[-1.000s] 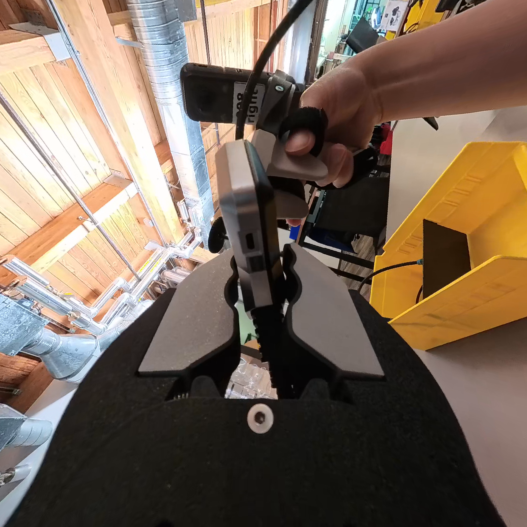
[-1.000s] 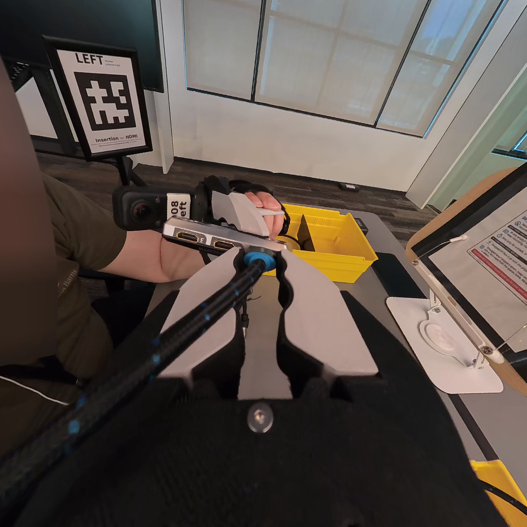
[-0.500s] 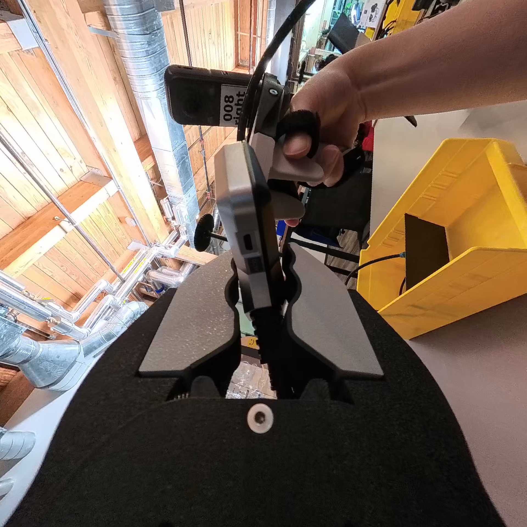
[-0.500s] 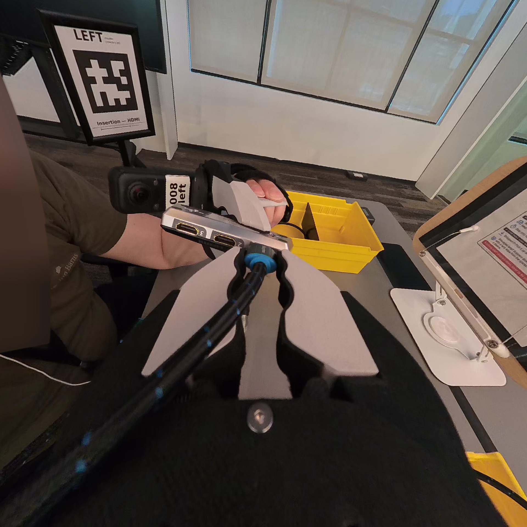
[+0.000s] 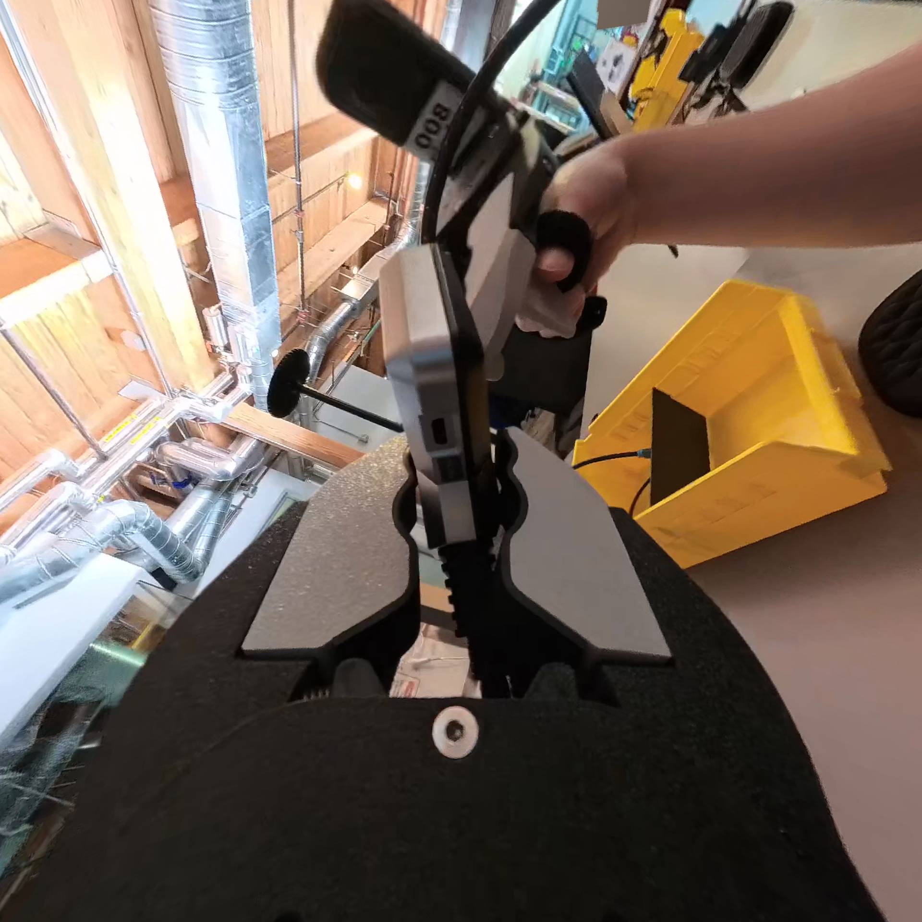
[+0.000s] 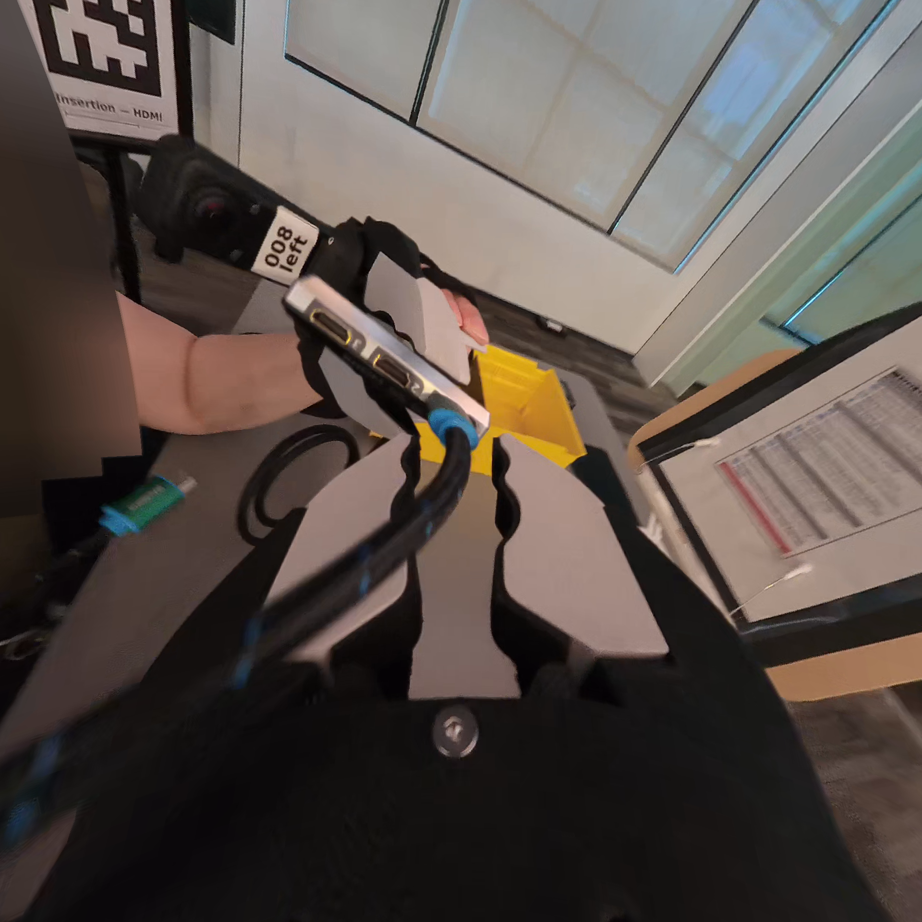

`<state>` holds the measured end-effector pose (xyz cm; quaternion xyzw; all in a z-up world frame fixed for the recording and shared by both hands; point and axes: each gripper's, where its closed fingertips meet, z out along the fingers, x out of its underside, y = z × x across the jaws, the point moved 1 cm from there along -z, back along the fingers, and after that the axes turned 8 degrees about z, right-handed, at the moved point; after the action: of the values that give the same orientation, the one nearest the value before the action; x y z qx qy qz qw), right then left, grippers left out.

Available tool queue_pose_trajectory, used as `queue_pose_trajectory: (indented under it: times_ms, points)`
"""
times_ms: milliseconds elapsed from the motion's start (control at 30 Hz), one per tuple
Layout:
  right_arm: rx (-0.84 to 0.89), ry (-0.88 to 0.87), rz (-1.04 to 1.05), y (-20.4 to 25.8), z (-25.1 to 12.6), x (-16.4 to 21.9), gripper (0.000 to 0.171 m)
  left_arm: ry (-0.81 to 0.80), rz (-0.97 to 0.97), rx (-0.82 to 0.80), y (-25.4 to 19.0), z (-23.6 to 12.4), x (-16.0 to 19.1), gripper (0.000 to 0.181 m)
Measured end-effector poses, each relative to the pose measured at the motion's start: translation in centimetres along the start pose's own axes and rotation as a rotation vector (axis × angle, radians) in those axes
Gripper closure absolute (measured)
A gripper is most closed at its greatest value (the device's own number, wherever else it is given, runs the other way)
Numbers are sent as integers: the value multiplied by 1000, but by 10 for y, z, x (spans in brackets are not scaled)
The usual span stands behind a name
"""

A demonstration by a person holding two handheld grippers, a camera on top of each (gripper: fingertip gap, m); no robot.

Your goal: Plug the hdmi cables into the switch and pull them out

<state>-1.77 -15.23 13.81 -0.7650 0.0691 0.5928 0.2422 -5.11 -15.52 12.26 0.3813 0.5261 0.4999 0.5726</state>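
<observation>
Black braided cable point(image 6: 349, 574) with blue flecks is seen running diagonally across the right gripper point(image 6: 454, 479), whose jaws stand narrowly apart w/ the cable's blue-collared plug point(image 6: 451, 424) just ahead of the tips; whether the plug is actually pinched cannot be told, since blur hides the contact. The plug is seated in the end port of the silver hdmi switch point(image 6: 379, 359); two further ports are left empty beside it. The switch is clamped edge-on in the left gripper point(image 5: 456, 494), jaws narrowed onto its body, held in the air above the grey worktop point(image 6: 209, 499).

Farther off, a second cable w/ a green plug point(image 6: 149, 499) is seen lying on the worktop beside a black coil point(image 6: 294, 474). Beyond, a yellow bin point(image 5: 748, 414) is set on the worktop.

Step in hand, as judged: first cable plugged in, or abt to be pulled. Next move calls for a firm pinch on the plug body, a straight pull in line w/ the port, and the switch kept steady by the left.
</observation>
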Motion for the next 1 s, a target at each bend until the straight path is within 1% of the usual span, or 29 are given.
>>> queue_pose_trajectory:
  times_ms: [100,200,333,433,467,567,733,833,933,1000]
  points:
    - [32,-80,-124,-5,-5,-7,138,-68,-101,-13,10,-7,-3,153]
    - [43,-147,-254,-5,-9,-8,133,-180,-212,-36,20,-15,-11,153]
    - [-25,-300,-222,1,-6,-21,133,-335,-334,-30,25,-21,-26,154]
    - [-87,-451,-218,10,-5,-32,133,-279,-315,13,15,-13,-21,155]
    - [-95,-457,-229,11,-3,-31,133,-267,-290,17,11,-10,-21,155]
    - [-95,-401,-312,14,3,-19,133,-238,-239,27,6,-8,-20,154]
    - [-94,-332,-383,21,12,-11,143,-260,-237,64,-1,-6,-26,154]
    - [-128,-292,-432,29,15,-5,147,-264,-234,103,-7,-4,-28,155]
    - [-113,-267,-462,29,14,-3,148,-250,-231,106,-8,-3,-26,156]
    - [-100,-246,-479,27,14,-2,149,-228,-221,72,-5,-1,-21,149]
